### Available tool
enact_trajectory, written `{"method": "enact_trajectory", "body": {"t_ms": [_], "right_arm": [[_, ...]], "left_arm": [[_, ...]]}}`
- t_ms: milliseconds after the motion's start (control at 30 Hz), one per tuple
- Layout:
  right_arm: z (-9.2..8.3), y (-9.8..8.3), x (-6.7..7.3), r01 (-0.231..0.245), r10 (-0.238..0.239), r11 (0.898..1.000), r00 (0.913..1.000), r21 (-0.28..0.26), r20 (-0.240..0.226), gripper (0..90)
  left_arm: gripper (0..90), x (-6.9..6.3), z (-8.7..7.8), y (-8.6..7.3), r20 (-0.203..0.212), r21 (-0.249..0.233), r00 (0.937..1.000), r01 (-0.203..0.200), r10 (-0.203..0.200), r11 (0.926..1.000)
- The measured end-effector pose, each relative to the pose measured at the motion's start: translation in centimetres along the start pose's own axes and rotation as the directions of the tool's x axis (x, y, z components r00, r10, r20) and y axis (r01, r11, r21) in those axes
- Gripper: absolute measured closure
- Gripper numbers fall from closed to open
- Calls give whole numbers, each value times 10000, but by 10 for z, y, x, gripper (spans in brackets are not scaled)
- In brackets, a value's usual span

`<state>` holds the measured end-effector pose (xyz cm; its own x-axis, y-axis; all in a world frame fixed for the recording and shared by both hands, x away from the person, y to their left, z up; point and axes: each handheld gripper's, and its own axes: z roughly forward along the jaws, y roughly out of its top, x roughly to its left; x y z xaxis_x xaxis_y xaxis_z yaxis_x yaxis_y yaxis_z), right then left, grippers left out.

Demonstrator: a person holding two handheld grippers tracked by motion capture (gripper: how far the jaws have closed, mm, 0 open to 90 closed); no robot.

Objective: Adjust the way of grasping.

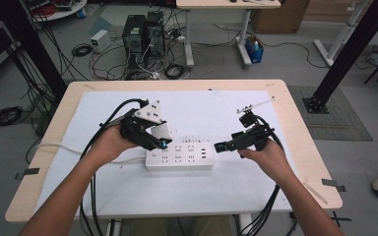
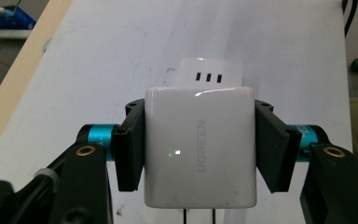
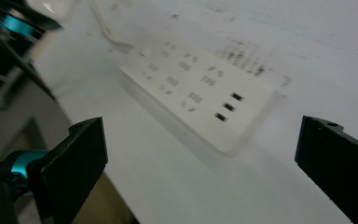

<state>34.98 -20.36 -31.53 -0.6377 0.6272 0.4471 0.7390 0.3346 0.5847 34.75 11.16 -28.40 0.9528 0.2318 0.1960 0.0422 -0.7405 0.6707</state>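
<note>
At the left, the left gripper [image 2: 199, 151] pinches a glossy white square plastic wall charger [image 2: 198, 149] by its flat sides, above the left end of a white rectangular plastic power strip [image 1: 179, 156] on the white-covered table [image 1: 236, 187]. The charger looks rigid, light and slippery; a side grip suits it. Its prongs are cut off. At the right, the right gripper [image 3: 200, 163] is spread, empty; its view is blurred.

The power strip [image 3: 196, 100] is motion-blurred in the right gripper view; the charger [image 2: 199, 147] hides most of it.
</note>
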Motion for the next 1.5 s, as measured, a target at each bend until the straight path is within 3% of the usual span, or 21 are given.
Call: {"method": "enact_trajectory", "body": {"t_ms": [67, 133, 200, 267, 333, 433, 467, 533, 867, 900, 933, 1067, 1200, 1367, 1467, 1500], "right_arm": [[5, 0, -1, -553, 538, 9983, 9963, -194, -673, 16], [11, 0, -2, -989, 939, 9945, 9872, -330, -1289, 16], [16, 1, -1, -1231, 1149, 9916, 9793, -401, -1667, 16], [18, 2, -1, -1324, 1230, 9903, 9766, -426, -1764, 16], [23, 5, 1, -1668, 1513, 9847, 9615, -496, -2295, 16], [26, 7, 1, -1818, 1630, 9820, 9529, -512, -2557, 17], [29, 8, 2, -1963, 1750, 9794, 9428, -482, -2837, 18], [31, 9, 1, -2171, 1935, 9752, 9313, -438, -3085, 41], [44, 14, 2, -2599, 2373, 9655, 9055, -177, -3518, 63], [47, 15, 2, -2594, 2286, 9652, 8990, -336, -3735, 196], [48, 15, 2, -2683, 2373, 9629, 8932, -294, -3820, 196], [52, 15, 2, -2688, 2478, 9632, 8926, -33, -3767, 197], [56, 14, 2, -2909, 2684, 9567, 8779, 35, -3965, 264], [61, 14, 3, -2945, 2731, 9555, 8665, 139, -4178, 341], [63, 14, 4, -2952, 2800, 9550, 8642, 294, -4179, 372], [64, 14, 4, -2903, 2751, 9565, 8672, 276, -4150, 389]], "left_arm": [[425, -4, 6, 5, 91, 103, 9997, -241, 240, 9997], [425, -9, 12, 9, 212, 39, 9992, -354, 353, 9994], [425, -11, 17, 13, 322, -26, 9982, -500, 501, 9987], [425, -13, 22, 16, 421, -82, 9978, -517, 520, 9986], [425, -14, 28, 18, 550, -66, 9968, -578, 580, 9983], [425, -16, 34, 20, 645, -185, 9961, -590, 601, 9981], [425, -16, 35, 21, 659, -213, 9962, -556, 569, 9982], [425, -17, 38, 23, 715, -258, 9956, -591, 608, 9979], [425, -20, 46, 31, 778, -420, 9943, -698, 729, 9967], [425, -22, 47, 33, 796, -448, 9940, -722, 756, 9964], [425, -23, 48, 34, 768, -405, 9939, -758, 788, 9963], [425, -24, 49, 34, 754, -346, 9934, -836, 860, 9959], [425, -26, 50, 36, 710, -392, 9934, -878, 905, 9954], [425, -27, 52, 37, 630, -274, 9928, -1004, 1020, 9946], [425, -27, 53, 37, 610, -291, 9927, -1023, 1039, 9943], [425, -27, 52, 37, 621, -267, 9924, -1046, 1061, 9942]]}}
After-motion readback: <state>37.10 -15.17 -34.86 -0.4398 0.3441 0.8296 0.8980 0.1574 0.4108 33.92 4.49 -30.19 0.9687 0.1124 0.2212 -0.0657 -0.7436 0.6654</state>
